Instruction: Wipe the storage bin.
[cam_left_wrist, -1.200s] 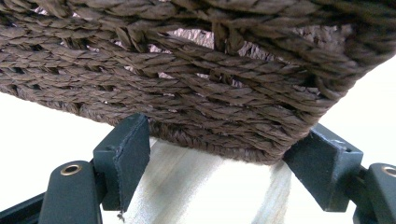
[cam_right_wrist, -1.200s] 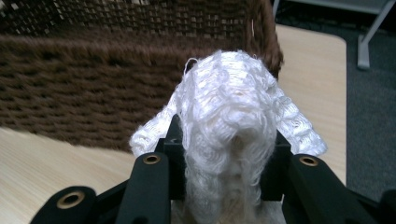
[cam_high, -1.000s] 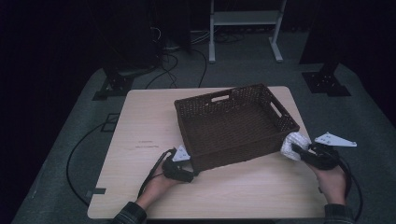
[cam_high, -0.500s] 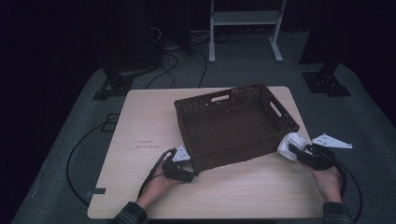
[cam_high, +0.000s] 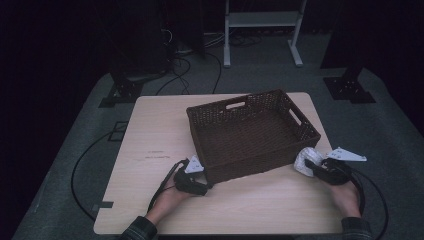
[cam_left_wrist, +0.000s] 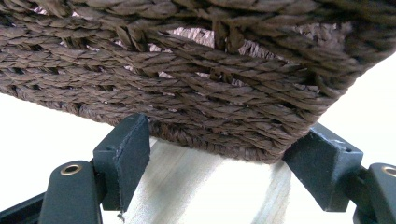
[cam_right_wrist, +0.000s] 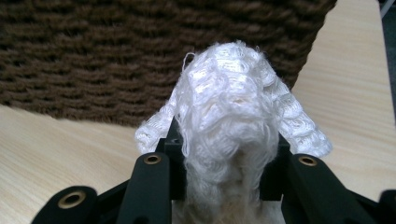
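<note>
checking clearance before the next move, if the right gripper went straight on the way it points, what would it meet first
Most likely the brown wicker basket: its side wall fills the background behind the white cloth clamped in the right gripper. The cloth would touch first; how far off the wall stands is unclear.

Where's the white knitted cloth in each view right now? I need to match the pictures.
High view: the white cloth sits at the right tool, lower right, beside the basket's near right corner.
Left gripper view: not in it.
Right gripper view: centre, bunched between the black jaws, basket wall behind.
Shared landmark: the dark woven basket.
</note>
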